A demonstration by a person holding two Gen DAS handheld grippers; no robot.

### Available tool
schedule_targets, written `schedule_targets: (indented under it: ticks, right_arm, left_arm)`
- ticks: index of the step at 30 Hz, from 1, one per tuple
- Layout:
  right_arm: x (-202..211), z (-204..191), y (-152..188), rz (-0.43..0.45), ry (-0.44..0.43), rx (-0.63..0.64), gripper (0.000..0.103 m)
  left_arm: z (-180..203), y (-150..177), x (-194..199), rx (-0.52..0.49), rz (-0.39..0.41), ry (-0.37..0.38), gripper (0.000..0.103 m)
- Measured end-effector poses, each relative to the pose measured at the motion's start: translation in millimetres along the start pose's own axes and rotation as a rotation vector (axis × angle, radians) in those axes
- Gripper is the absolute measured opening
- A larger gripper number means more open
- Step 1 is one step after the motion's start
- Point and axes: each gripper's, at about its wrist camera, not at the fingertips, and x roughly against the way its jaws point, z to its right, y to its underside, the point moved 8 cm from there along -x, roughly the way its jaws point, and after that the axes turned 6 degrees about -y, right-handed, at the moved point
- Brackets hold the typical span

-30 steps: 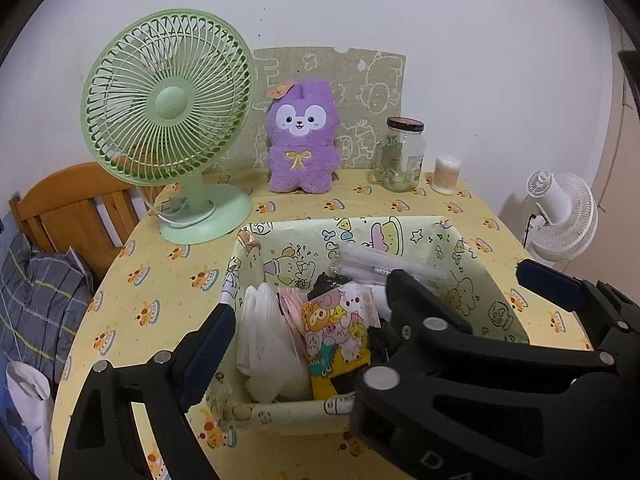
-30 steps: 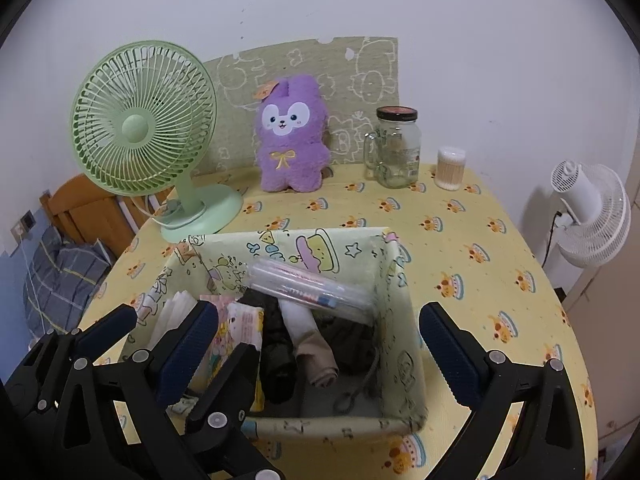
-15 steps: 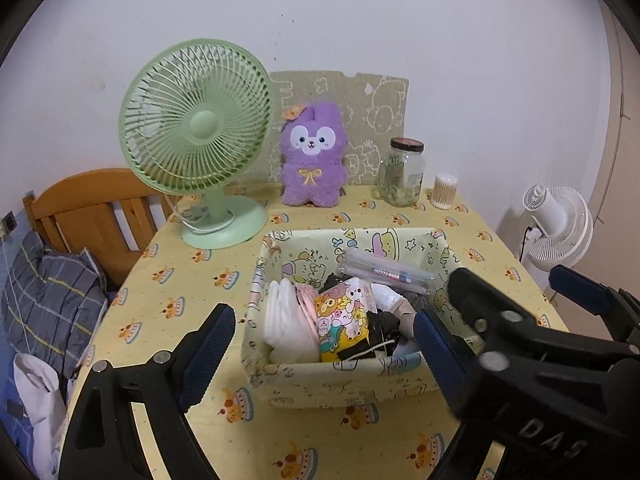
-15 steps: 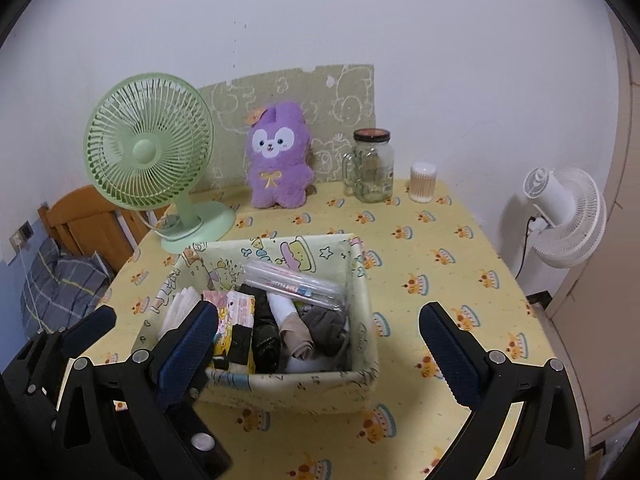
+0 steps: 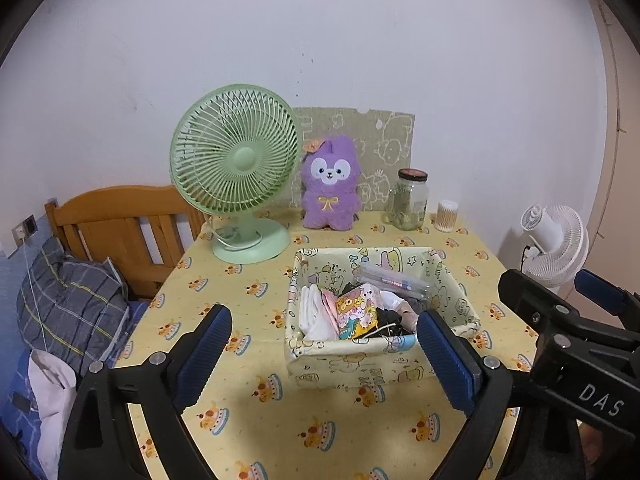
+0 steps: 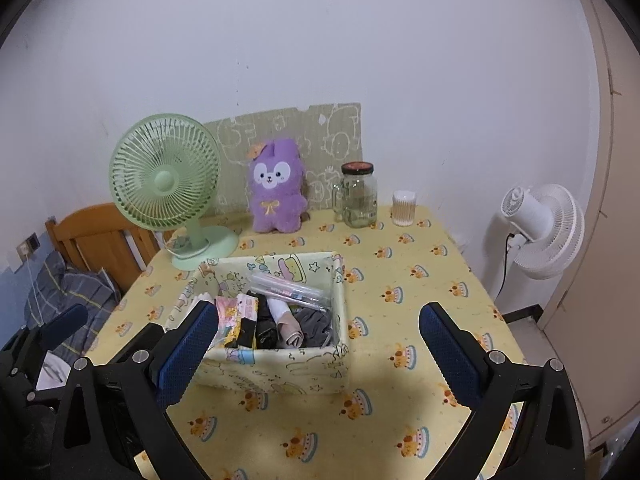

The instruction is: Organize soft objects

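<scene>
Both grippers hover above the near edge of the tabletop (image 6: pixel 420 280), fingers spread wide and holding nothing: the left gripper (image 5: pixel 322 354) and the right gripper (image 6: pixel 316 354). The soft objects (image 6: pixel 280 320), rolled socks and folded cloths, sit packed upright in the fabric basket (image 5: pixel 360 364) at mid-table. The risk is the basket itself: its printed cloth walls look limp, so a finger catching the rim could buckle a side or drag the whole thing. A stiff clear pen case (image 5: pixel 394 280) lies across the back of the rolls and could slide off if nudged. The purple plush toy (image 6: pixel 278 192) is fluffy and stands by the rigid glass jar (image 6: pixel 360 196).
</scene>
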Motion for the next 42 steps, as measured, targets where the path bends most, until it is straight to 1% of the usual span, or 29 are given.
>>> schedule_targets:
  ticks: [4,7,11,16,20,26,30,36,42]
  right_arm:
    - [21.7,-1.0,0.5,0.028,0.012,0.014,0.102]
    - [36.5,0.6,2.0,0.047,0.021,0.014,0.102]
    - [57.5,5.0,3.3,0.076,0.031,0.011,0.102]
    - [80.3,6.0,7.8,0.098,0.046,0.025,0.102]
    - [91.3,5.3,14.2,0.109,0.035,0.023,0.102]
    - [98.5,0.9,14.7,0.122,0.025,0.035,0.102]
    - [99.5,1.5,16.6,0.134,0.019,0.034,0.102]
    - [95.2,6.6,19.7,0.135,0.025,0.022,0.102]
    - [96.0,5.6,14.9,0.147,0.033,0.028,0.102]
  left_arm:
    - [-3.5,1.1,17.8,0.0,0.023,0.007,0.097]
    - [-8.4,1.3,33.6,0.001,0.051,-0.011,0.1]
    - [-14.4,1.9,50.9,0.004,0.08,-0.018,0.101]
    - [-20.8,4.1,66.3,0.022,0.105,-0.014,0.103]
    - [-24.5,7.0,74.7,0.034,0.119,-0.015,0.103]
    - [-29.5,8.6,81.8,0.057,0.127,-0.025,0.103]
    - [-30.3,9.1,82.7,0.053,0.134,-0.039,0.103]
    - [-28.7,7.6,83.6,0.06,0.145,-0.029,0.103]
    - [-27.5,6.8,83.8,0.067,0.144,-0.011,0.103]
